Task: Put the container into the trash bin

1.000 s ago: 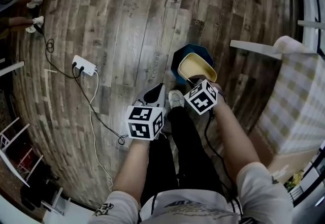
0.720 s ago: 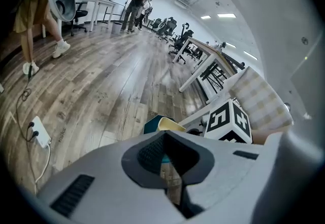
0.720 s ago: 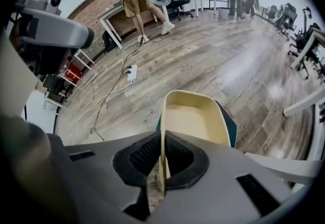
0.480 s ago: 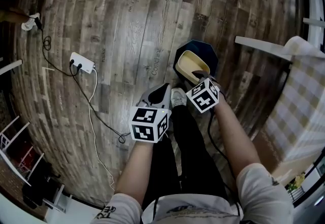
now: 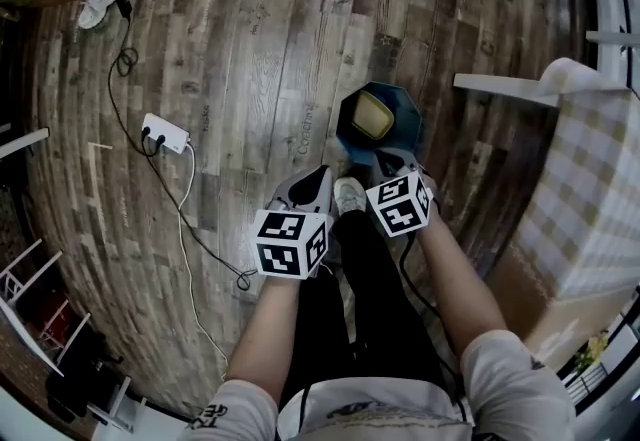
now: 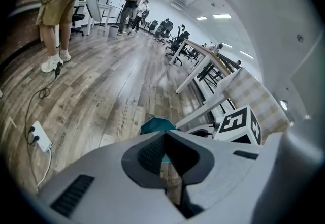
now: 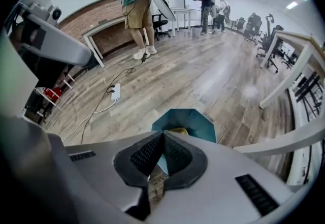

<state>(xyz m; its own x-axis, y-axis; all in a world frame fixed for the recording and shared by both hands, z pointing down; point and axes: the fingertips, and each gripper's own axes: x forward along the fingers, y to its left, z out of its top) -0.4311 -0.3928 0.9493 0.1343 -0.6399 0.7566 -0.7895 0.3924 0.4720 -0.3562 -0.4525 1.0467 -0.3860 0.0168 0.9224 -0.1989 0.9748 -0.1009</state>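
Yellow container lies inside the teal trash bin, so I judge the drop done. In the head view, my right gripper hangs just beside the bin's near rim. My left gripper waits near the bin, unneeded, I reckon.

Left gripper view: its jaws are pressed together on nothing, the bin just beyond them.

Right gripper view: its jaws are together too and empty, aimed down at the bin with the container inside.

Grey-brown plank floor surrounds the bin, and a power strip lies well apart from it. Desks and standing people are beyond.

Pale-yellow container inside upright teal trash bin.
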